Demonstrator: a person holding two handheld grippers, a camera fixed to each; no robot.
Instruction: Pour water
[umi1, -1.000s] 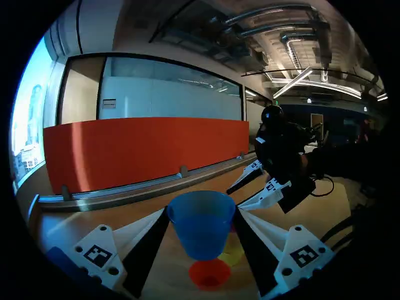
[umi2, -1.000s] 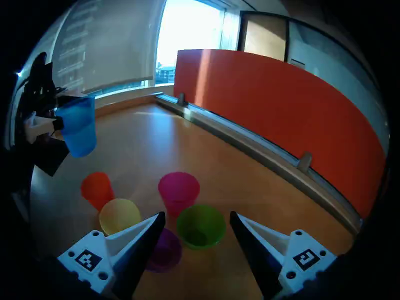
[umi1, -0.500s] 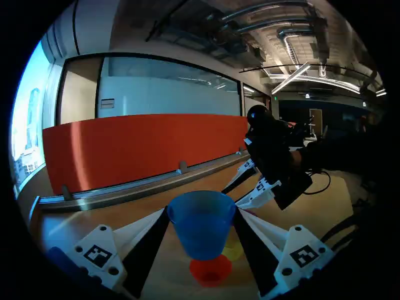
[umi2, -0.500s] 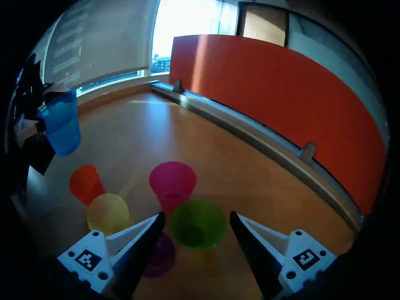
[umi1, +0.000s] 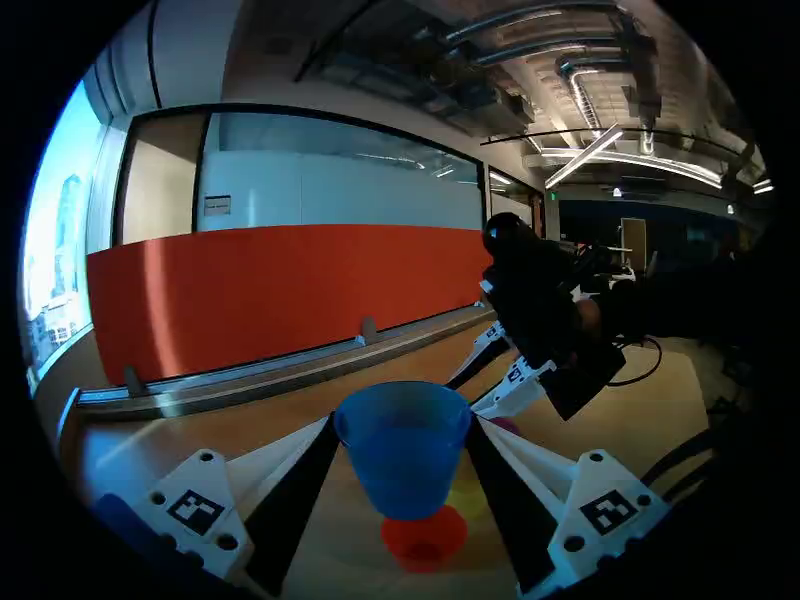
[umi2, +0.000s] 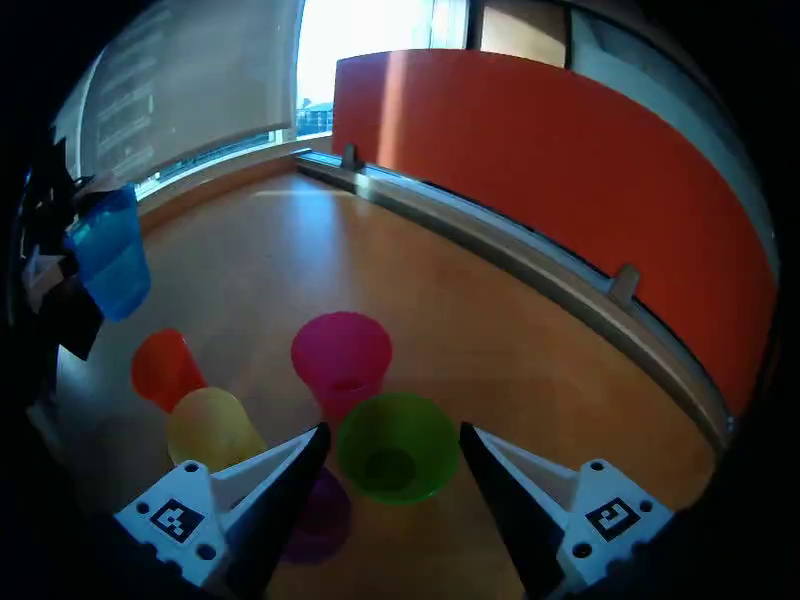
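A blue cup (umi1: 403, 445) is held upright in the air, with my left gripper (umi1: 400, 470) shut on it; from the right gripper view the blue cup (umi2: 108, 253) hangs at the far left. Directly beneath it stands an orange cup (umi1: 424, 537), seen also as the orange cup (umi2: 163, 368) on the wooden table. My right gripper (umi2: 390, 460) is open, its fingers on either side of a green cup (umi2: 397, 458). Farther off, the right gripper (umi1: 505, 375) and the hand holding it appear in the left gripper view.
A pink cup (umi2: 341, 360), a yellow cup (umi2: 208, 428) and a purple cup (umi2: 320, 513) stand close around the green one on the wooden table (umi2: 330, 260). An orange partition (umi2: 560, 180) and a metal rail (umi2: 520, 265) run along the table's far edge.
My right gripper has moved forward, so the green cup now sits between its fingers. The blue cup stays held over the orange cup.
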